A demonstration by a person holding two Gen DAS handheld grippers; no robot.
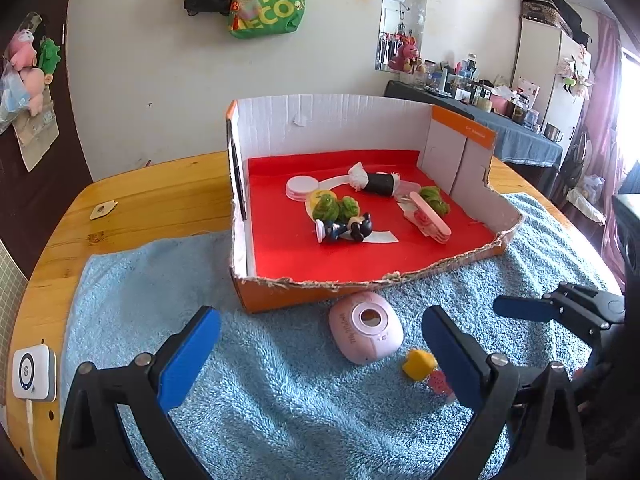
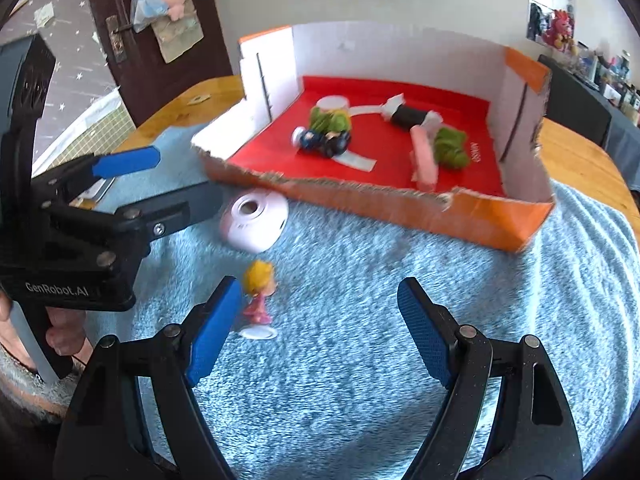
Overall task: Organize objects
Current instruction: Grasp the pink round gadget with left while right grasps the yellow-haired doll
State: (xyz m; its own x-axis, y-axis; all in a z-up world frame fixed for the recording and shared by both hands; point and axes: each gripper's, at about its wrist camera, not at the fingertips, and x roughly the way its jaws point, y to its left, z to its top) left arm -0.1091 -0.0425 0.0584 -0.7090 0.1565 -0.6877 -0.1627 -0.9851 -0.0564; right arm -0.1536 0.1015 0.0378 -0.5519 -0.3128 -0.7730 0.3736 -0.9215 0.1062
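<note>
Both sets of tongs hang spread wide over the blue towel [image 1: 280,400], gripping nothing: the left tongs [image 1: 320,352] face a pink oval gadget [image 1: 366,328] lying just before the cardboard tray [image 1: 280,292], and the right tongs [image 2: 320,332] sit near a little blonde figurine [image 2: 259,296] standing on the towel. Inside the tray, on red lining, lie green yarn balls [image 1: 334,208], a dark figurine [image 1: 348,230] and a pink clip [image 1: 430,218].

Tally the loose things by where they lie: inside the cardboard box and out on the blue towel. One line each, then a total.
On the blue towel, outside the box: 2, the pink round gadget and the blonde doll figure.
Inside the cardboard box: at least 6 separate items, some piled together so the count is a floor.
Total: at least 8.
</note>
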